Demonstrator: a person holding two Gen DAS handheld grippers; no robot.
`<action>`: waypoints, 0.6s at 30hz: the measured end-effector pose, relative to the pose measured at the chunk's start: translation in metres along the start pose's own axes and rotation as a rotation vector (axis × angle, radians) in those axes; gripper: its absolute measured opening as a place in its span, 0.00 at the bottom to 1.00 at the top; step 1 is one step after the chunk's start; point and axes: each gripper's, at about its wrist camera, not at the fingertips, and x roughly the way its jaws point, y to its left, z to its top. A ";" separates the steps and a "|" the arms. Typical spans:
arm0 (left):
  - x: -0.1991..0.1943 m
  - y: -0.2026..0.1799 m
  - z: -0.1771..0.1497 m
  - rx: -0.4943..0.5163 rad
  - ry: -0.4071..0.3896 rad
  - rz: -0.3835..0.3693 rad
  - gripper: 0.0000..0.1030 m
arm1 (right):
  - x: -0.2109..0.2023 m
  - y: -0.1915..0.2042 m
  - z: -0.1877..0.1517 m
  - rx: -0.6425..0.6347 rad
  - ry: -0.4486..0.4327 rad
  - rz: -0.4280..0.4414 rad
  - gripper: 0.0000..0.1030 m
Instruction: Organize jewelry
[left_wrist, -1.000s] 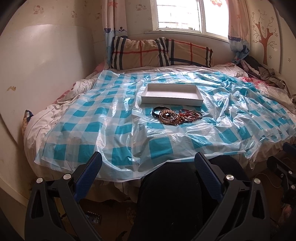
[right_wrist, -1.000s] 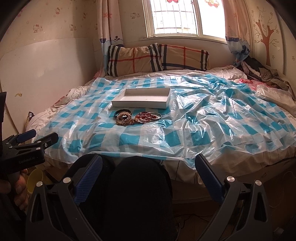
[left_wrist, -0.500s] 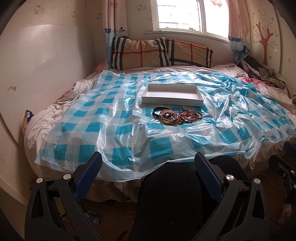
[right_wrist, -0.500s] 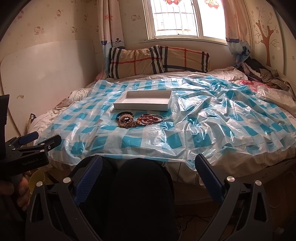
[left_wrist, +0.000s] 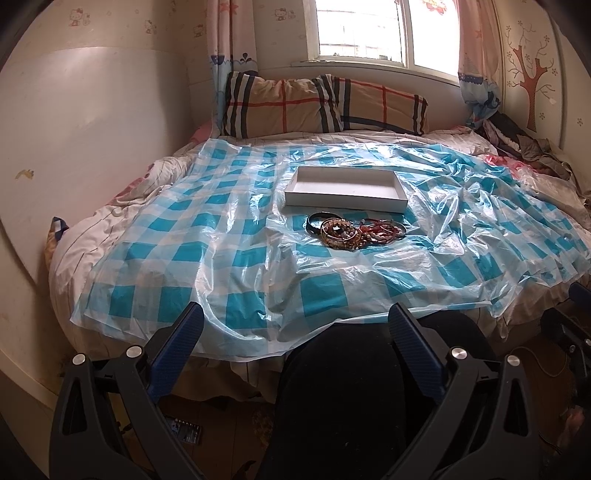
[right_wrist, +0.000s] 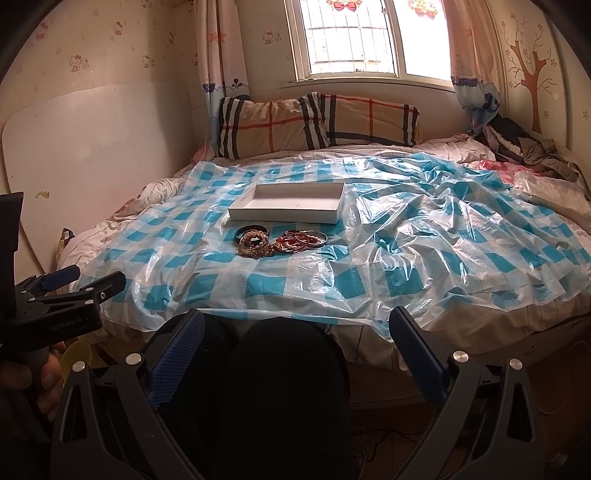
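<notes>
1. Since a second ago the right tongs (right_wrist: 293, 325) have risen a little, so the bed sits lower in their view; the left tongs (left_wrist: 293, 321) have scarcely shifted.
2. Both tongs hang short of the bed's near edge, fingers spread wide, gripping nothing. The left tongs also appear from the side at the left border of the right wrist view.
3. A tangled heap of beaded, red and dark bracelets (left_wrist: 352, 232) lies on the crinkled blue-and-white checked plastic sheet (left_wrist: 229, 254) near the middle of the bed.
4. A shallow white rectangular cardboard tray (left_wrist: 345, 201) stands just beyond the heap, nothing visible inside it.
5. Two tan plaid pillows (right_wrist: 317, 123) lean at the head of the bed beneath the window (right_wrist: 351, 40).
6. A dark rounded shape (left_wrist: 343, 398) fills the foreground between each pair of fingers.
</notes>
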 end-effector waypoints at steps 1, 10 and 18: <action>0.000 0.000 0.000 0.000 0.000 0.000 0.94 | 0.000 -0.001 0.000 0.001 0.000 0.000 0.93; 0.000 0.000 0.000 0.001 0.000 -0.001 0.94 | 0.000 0.002 0.001 0.001 0.002 0.002 0.93; 0.000 0.000 0.000 0.000 0.001 -0.001 0.94 | 0.000 0.001 0.001 0.002 0.001 0.002 0.93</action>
